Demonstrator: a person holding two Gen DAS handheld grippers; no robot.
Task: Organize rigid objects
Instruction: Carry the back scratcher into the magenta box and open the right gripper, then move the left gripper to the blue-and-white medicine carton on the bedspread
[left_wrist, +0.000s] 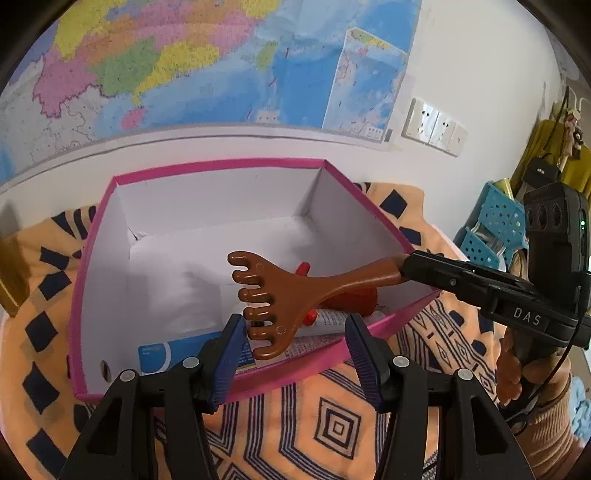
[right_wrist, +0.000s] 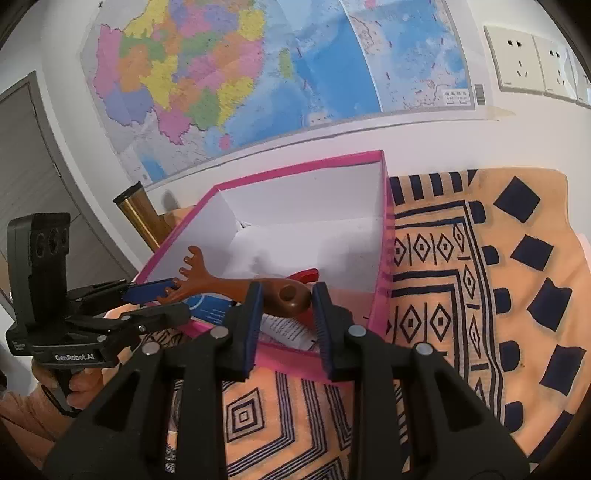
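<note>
Right gripper (right_wrist: 287, 295) clamped on the handle of the brown back scratcher (left_wrist: 295, 291) — claw end at frame centre, over the pink box (left_wrist: 221, 164). Left gripper (left_wrist: 295, 343) spread wide beneath the claw, holding nothing — one blue pad (right_wrist: 149, 287) seemingly brushing the prongs.

A colourful wall map (left_wrist: 207, 62) fills the view from ten to one o'clock, white wall sockets (left_wrist: 434, 127) sit at two o'clock, blue perforated baskets (left_wrist: 493, 229) at three, and an orange patterned cloth (right_wrist: 480, 280) spreads from four to six.
</note>
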